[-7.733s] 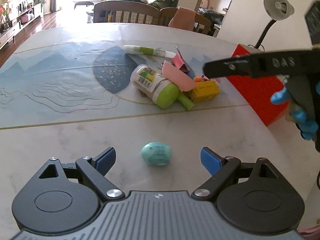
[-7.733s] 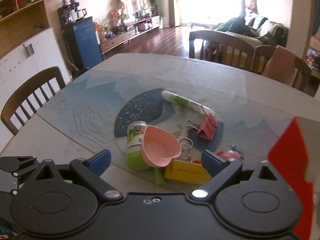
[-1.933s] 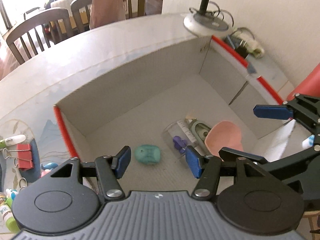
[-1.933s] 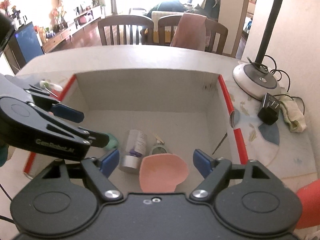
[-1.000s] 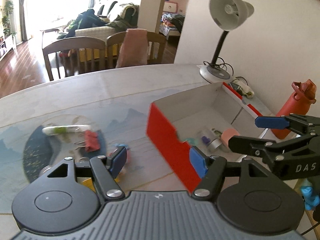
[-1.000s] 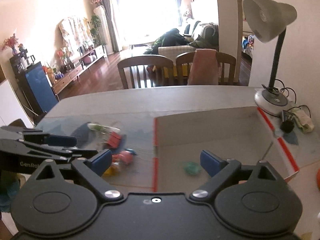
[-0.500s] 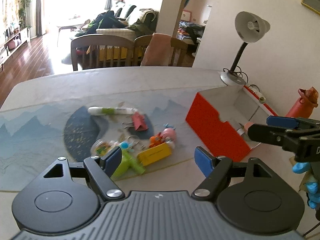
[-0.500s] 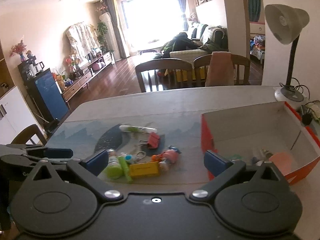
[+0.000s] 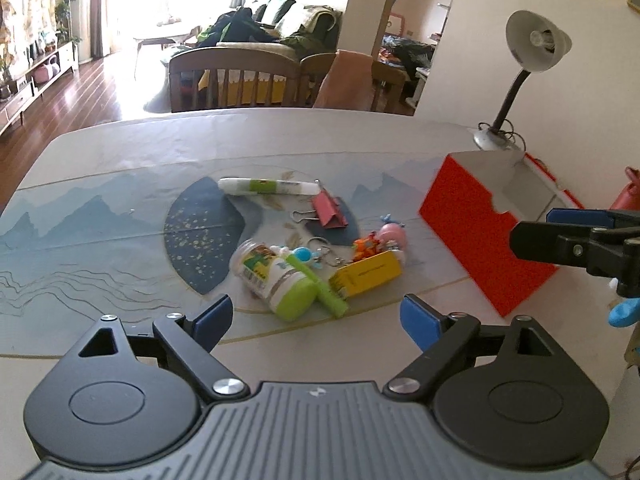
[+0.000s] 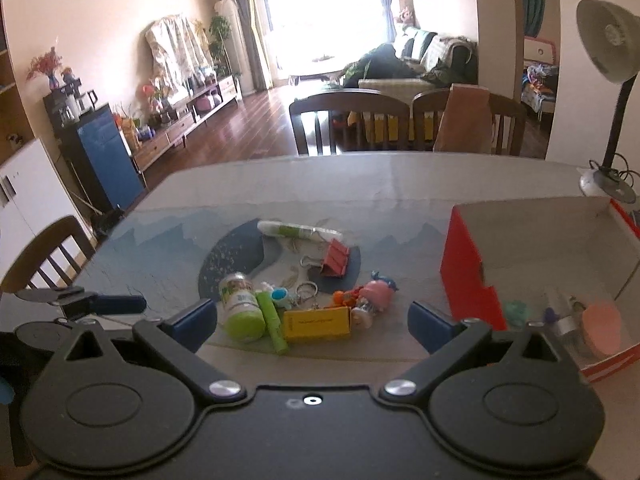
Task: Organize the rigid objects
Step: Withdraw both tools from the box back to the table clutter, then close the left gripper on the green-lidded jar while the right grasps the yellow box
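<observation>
A pile lies on the table mat: a jar with a green lid (image 9: 276, 280), a yellow box (image 9: 366, 276), a green marker (image 9: 332, 302), a pink pig toy (image 9: 392, 234), a red binder clip (image 9: 330, 210) and a white-green tube (image 9: 268, 187). My left gripper (image 9: 316, 318) hovers just short of the jar, its jaws opening with nothing between them. My right gripper (image 10: 312, 322) stands open and empty before the yellow box (image 10: 318, 322). The red box (image 10: 468, 280) at the right holds a teal egg shape (image 10: 516, 310) and a pink heart dish (image 10: 602, 328).
A desk lamp (image 9: 536, 44) stands behind the red box (image 9: 480, 236), and a red bottle (image 9: 628, 192) shows at the right edge. Wooden chairs (image 9: 236, 80) line the table's far side. One finger (image 9: 536, 240) of my right gripper reaches in from the right.
Both grippers swung left, away from the red box and towards the pile. The left jaws spread wider. The teal egg and pink dish, earlier on the table, now lie in the box.
</observation>
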`<state>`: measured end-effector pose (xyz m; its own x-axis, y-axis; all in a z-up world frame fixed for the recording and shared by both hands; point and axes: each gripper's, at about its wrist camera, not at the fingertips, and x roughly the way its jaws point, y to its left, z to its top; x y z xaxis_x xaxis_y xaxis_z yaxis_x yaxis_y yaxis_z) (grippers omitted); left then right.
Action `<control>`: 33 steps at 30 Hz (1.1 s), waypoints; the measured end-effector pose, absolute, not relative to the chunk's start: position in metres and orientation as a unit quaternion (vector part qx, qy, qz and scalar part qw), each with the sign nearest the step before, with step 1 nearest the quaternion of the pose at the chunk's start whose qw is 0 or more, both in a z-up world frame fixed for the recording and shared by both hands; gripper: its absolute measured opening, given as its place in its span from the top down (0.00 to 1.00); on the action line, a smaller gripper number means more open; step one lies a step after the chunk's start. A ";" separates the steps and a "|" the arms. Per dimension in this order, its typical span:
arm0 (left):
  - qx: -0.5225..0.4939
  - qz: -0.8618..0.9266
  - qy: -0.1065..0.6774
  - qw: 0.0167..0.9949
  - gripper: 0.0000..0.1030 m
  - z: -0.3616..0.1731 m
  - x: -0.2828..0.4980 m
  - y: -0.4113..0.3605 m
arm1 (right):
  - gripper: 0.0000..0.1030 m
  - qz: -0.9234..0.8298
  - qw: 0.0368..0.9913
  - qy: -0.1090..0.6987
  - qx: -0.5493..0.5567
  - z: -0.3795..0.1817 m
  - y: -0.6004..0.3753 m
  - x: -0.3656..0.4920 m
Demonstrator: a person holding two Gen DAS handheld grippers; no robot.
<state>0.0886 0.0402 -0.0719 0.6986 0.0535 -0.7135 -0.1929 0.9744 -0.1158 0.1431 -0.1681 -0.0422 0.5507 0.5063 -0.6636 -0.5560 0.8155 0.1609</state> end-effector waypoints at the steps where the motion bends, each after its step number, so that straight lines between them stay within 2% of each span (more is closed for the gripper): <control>1: -0.086 0.069 0.381 0.918 0.11 -0.076 0.090 0.042 | 0.01 0.301 0.877 0.372 -0.035 -0.048 -0.165 0.146; 14: -0.062 0.066 0.389 0.917 0.11 -0.138 0.133 0.067 | 0.04 0.299 0.852 0.426 -0.049 -0.116 -0.129 0.194; 22: -0.015 0.045 0.378 0.924 0.11 -0.153 0.156 0.071 | 0.07 0.318 0.827 0.462 -0.035 -0.141 -0.115 0.221; 28: -0.017 0.036 0.372 0.927 0.11 -0.164 0.166 0.078 | 0.09 0.311 0.824 0.473 -0.035 -0.153 -0.111 0.228; 33: -0.013 0.037 0.367 0.929 0.11 -0.170 0.168 0.077 | 0.16 0.306 0.822 0.479 -0.032 -0.159 -0.114 0.231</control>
<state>0.1679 0.0766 -0.1703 0.7271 0.0596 -0.6839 -0.0793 0.9968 0.0026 0.2308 -0.1142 -0.1592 0.3544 0.4720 -0.8072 -0.5343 0.8107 0.2395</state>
